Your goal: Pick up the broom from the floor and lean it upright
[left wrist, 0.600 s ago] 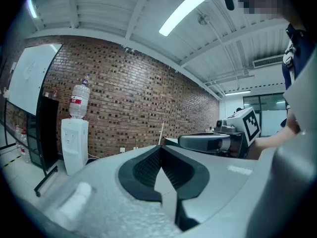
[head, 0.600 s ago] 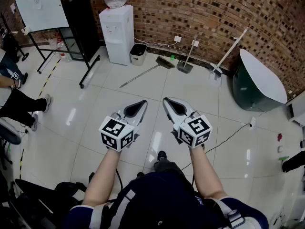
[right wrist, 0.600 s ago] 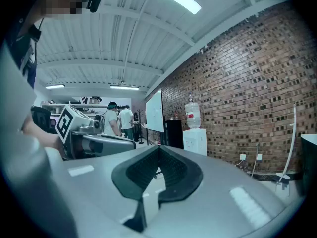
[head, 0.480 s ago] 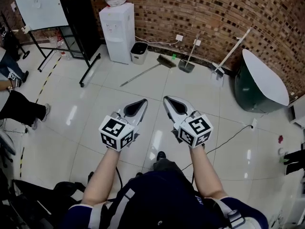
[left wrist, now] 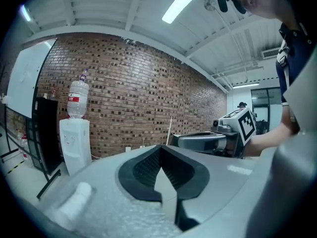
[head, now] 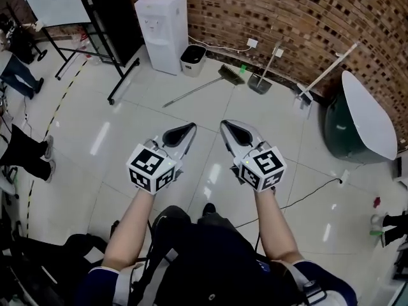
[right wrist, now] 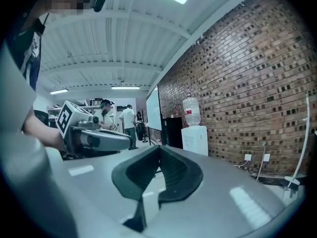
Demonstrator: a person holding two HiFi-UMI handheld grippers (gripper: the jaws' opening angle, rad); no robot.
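Note:
The broom point(head: 197, 91) lies flat on the white tile floor near the brick wall, its brush head point(head: 231, 75) to the right and its handle running down-left. It is well ahead of both grippers. My left gripper point(head: 189, 128) and right gripper point(head: 224, 125) are held side by side at waist height, pointing toward the wall. Each one has its jaws together with nothing between them. The left gripper view shows its shut jaws point(left wrist: 160, 148) and the right gripper beside them. The right gripper view shows its own shut jaws point(right wrist: 159, 149). The broom is in neither gripper view.
A water dispenser point(head: 162, 24) and a small bin point(head: 192, 59) stand against the brick wall. A dustpan point(head: 261, 81) and a long-handled tool point(head: 325, 75) lean there. A tipped green round table point(head: 363, 116) is at right, a whiteboard stand point(head: 95, 50) and people point(head: 25, 155) at left. A cable point(head: 306, 193) crosses the floor.
The head view has moved forward and tilted, so the broom and wall sit lower and nearer. Both grippers stay shut and side by side.

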